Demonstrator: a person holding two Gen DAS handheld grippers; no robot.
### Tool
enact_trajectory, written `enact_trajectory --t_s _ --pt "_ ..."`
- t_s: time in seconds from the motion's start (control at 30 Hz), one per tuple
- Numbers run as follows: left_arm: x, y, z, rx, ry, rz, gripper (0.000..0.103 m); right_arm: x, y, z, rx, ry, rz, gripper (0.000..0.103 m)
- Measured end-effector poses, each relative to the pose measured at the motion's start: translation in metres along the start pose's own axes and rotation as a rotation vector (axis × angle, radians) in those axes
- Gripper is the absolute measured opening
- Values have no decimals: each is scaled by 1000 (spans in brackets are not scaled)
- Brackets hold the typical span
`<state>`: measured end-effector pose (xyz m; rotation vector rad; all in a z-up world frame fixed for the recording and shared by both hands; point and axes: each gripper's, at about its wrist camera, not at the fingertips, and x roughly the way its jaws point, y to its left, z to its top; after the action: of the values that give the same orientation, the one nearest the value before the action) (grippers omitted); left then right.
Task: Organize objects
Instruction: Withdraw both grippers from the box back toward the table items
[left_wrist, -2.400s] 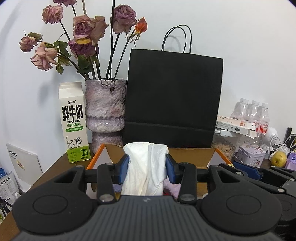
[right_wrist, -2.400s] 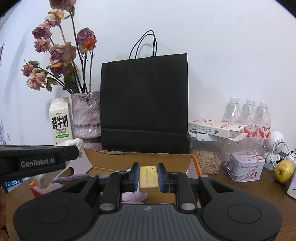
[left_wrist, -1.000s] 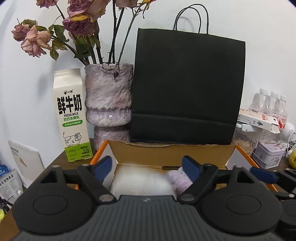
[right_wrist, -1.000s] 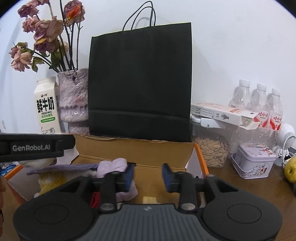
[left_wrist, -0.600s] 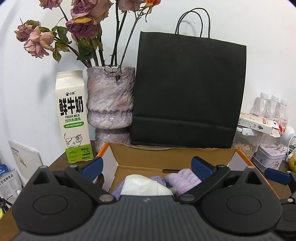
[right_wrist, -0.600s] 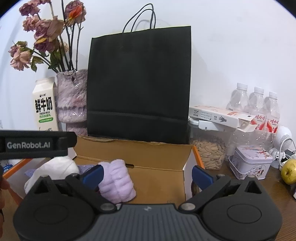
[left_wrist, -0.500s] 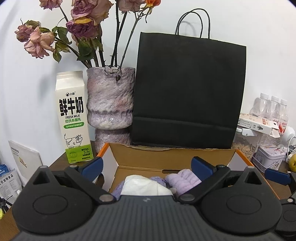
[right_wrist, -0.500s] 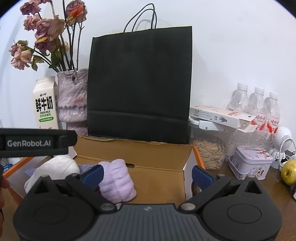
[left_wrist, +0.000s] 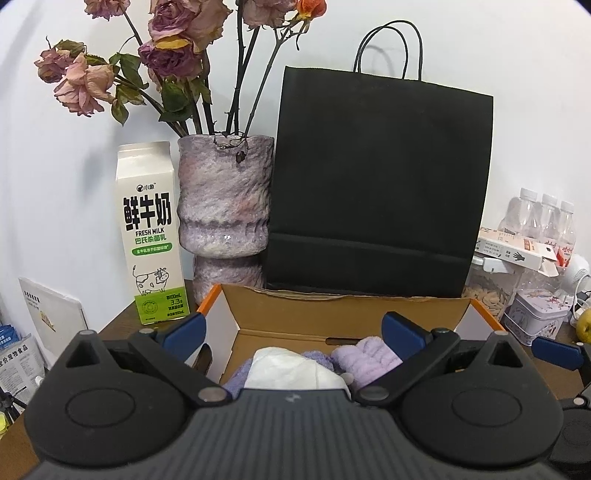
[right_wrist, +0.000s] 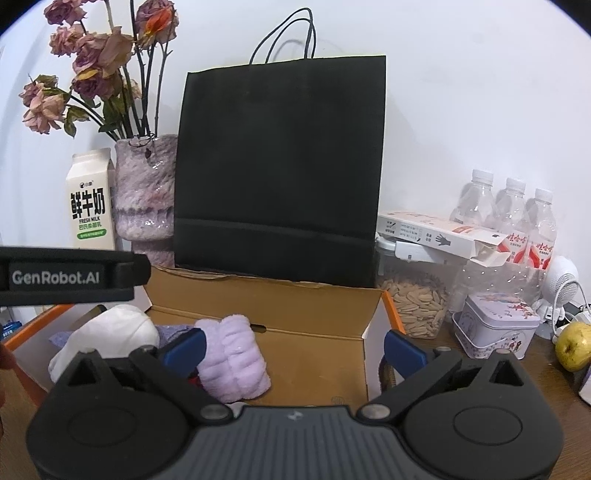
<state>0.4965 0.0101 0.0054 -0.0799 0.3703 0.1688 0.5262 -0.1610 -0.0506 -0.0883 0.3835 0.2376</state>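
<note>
Now both tools hang over the open orange-edged cardboard box (right_wrist: 266, 306), the left gripper (left_wrist: 291, 330) and right gripper (right_wrist: 293, 349) each spread wide and holding nothing, so the clean way to finish this release is probably to lift straight up without snagging the soft things below. Just beneath the jaws lie one crumpled white cloth (left_wrist: 295, 371) and one fluffy lilac towel roll (right_wrist: 232, 358). Beyond the fingertips stand one black paper carrier bag (right_wrist: 280, 166), one milk carton (left_wrist: 149, 232) and three clear water bottles (right_wrist: 511, 210).
</note>
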Motion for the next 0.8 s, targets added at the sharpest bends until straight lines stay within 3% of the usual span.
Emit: enact_trajectory --t_s 0.4,0.8 --pt "-23 8 -4 -8 -1 -1 103 -16 2 -1 -5 7 4 103" --pt "-72 17 -15 -16 -12 -18 103 -58 5 -9 -6 9 13 103"
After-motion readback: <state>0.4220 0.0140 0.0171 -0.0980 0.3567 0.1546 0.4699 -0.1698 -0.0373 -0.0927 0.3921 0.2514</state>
